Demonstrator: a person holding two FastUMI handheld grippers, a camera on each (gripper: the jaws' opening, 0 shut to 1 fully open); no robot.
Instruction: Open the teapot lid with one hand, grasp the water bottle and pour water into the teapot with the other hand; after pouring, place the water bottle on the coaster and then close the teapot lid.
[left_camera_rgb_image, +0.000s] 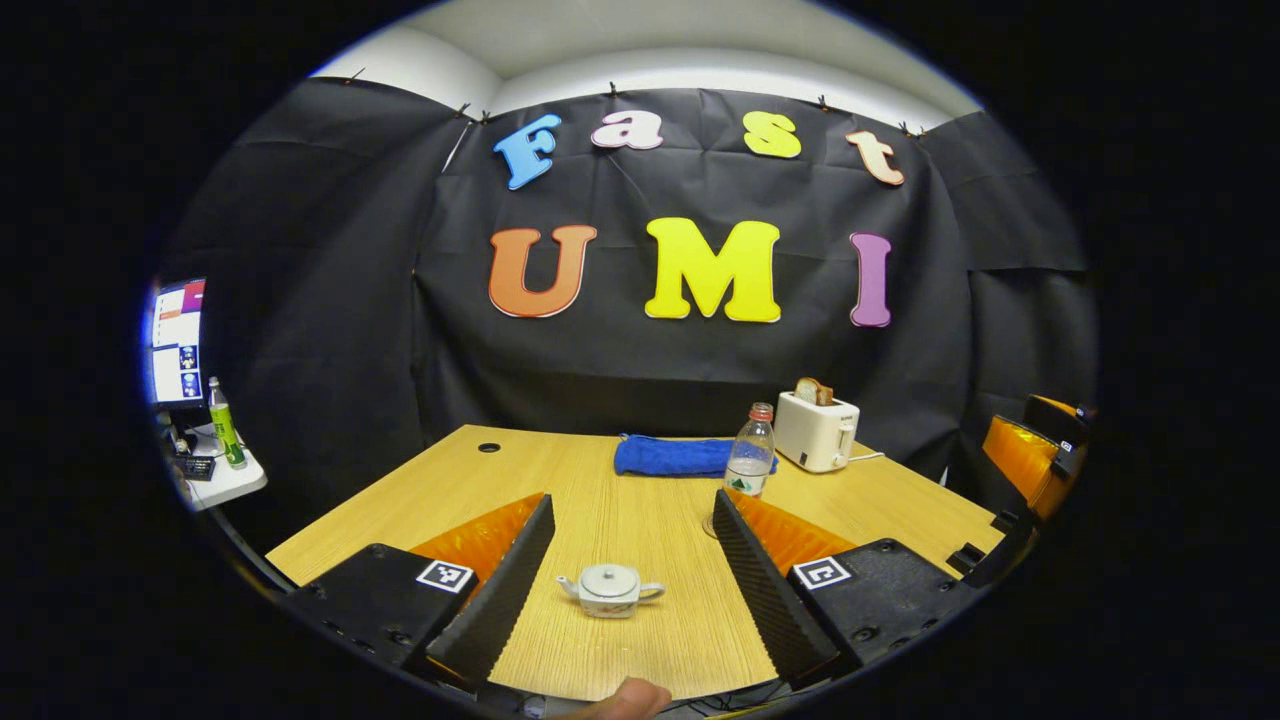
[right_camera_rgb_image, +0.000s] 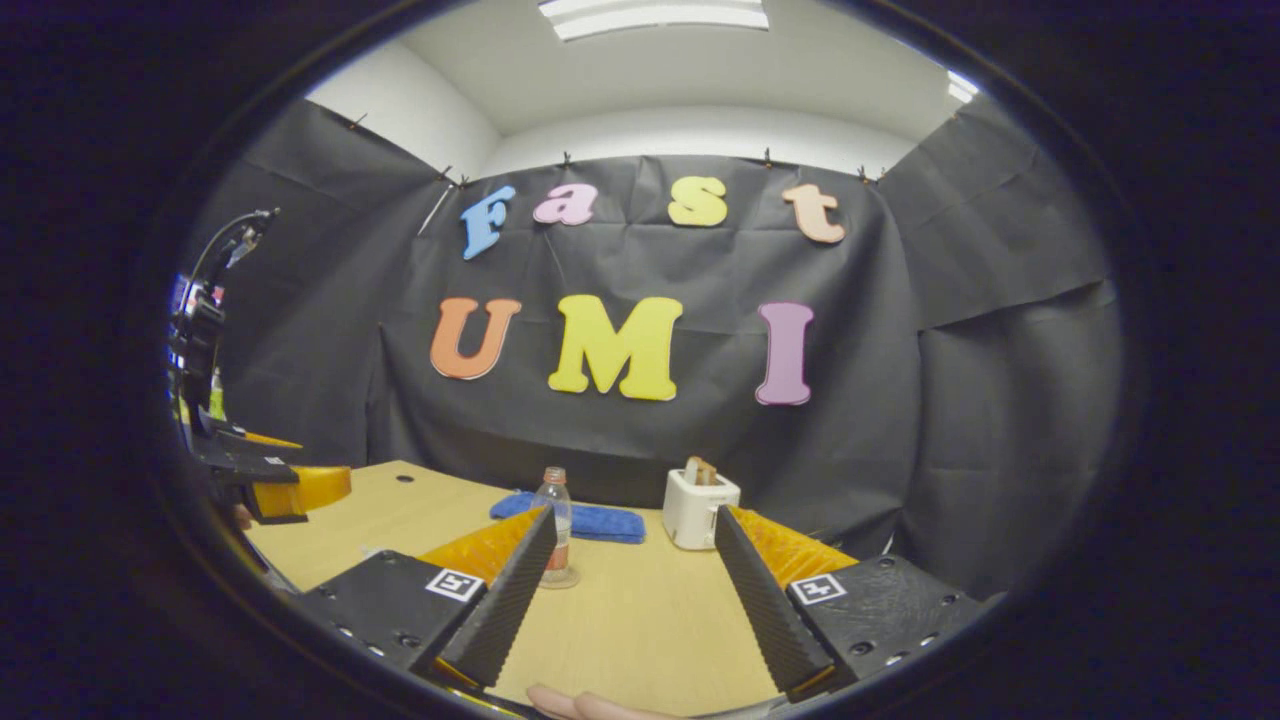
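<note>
Teapot (left_camera_rgb_image: 610, 588), lid seated, stood on counter (left_camera_rgb_image: 640, 510) between spread, empty jaws of left gripper (left_camera_rgb_image: 632, 570); water bottle (right_camera_rgb_image: 553, 540) upright beyond right gripper (right_camera_rgb_image: 636, 590), jaws likewise released; lid knob best approached centred from above.

Each gripper, the left gripper (left_camera_rgb_image: 632, 560) and the right gripper (right_camera_rgb_image: 632, 585), is built from black bolted housings, translucent orange ribbed shells and ridged, wedge-shaped fingers (left_camera_rgb_image: 500, 590); a square black-and-white marker is fixed on each housing.
</note>
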